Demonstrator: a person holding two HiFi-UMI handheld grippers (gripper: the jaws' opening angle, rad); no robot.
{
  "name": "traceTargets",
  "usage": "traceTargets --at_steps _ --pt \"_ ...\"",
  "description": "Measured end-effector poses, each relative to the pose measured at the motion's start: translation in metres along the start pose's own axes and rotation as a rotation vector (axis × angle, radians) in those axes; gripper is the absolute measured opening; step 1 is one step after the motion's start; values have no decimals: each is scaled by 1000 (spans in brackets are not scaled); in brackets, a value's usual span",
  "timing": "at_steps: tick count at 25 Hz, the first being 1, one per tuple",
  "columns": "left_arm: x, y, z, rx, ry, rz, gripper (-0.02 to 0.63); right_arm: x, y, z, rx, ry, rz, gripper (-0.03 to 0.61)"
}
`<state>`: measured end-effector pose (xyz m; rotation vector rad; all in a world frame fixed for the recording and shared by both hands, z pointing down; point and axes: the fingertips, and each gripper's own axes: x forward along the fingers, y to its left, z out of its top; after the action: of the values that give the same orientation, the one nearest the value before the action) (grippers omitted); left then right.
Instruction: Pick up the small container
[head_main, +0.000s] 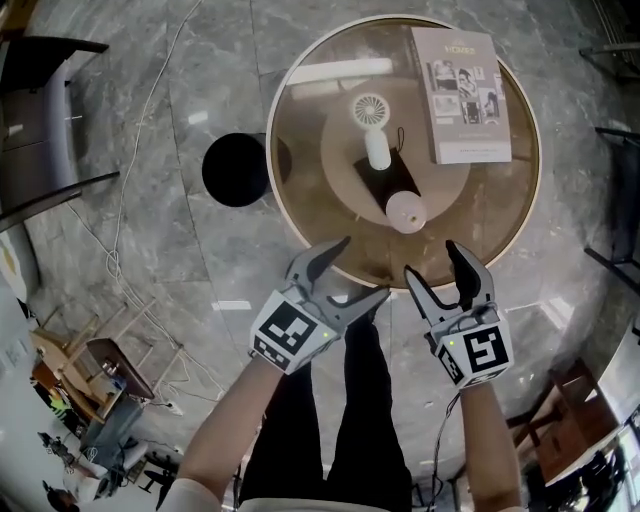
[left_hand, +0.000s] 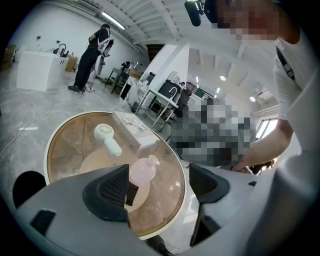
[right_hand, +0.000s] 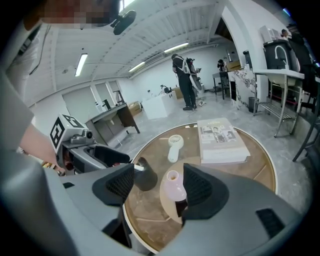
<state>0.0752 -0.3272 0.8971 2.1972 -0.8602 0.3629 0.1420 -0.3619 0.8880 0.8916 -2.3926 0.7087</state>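
A small pale pink container (head_main: 406, 212) stands on a round glass table (head_main: 300, 215), at the near end of a dark pouch (head_main: 385, 182). It shows between the jaws in the left gripper view (left_hand: 142, 171) and in the right gripper view (right_hand: 172, 186). My left gripper (head_main: 358, 267) is open above the table's near edge, left of the container. To the right, my right gripper (head_main: 436, 257) is open too, just short of the container. Neither holds anything.
A white hand-held fan (head_main: 372, 124) lies behind the pouch. A grey book (head_main: 462, 93) rests at the table's back right. A black round stool (head_main: 236, 169) stands on the marble floor left of the table. People stand far off in the room (right_hand: 186, 82).
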Motion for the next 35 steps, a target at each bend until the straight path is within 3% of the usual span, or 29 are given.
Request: traceTargets --at_steps 11,17,21,26,29,35 --pt "36 40 -35 -21 43 -20 379 52 -27 -42 -50 26 -47 299" --pt "46 51 -46 -59 57 -32 377 74 -32 -42 -90 8 -74 264" --pt "52 51 -47 -40 53 -35 373 84 -37 -47 -118 -2 -114 241" --pt "58 53 -52 -117 30 -54 373 83 -38 -45 -161 -57 -151 195" --pt "60 53 -56 -205 7 -76 373 84 -33 -37 -163 -110 -165 153" --pt "63 48 -61 -345 -14 -143 365 81 -35 -41 -162 -104 -154 150"
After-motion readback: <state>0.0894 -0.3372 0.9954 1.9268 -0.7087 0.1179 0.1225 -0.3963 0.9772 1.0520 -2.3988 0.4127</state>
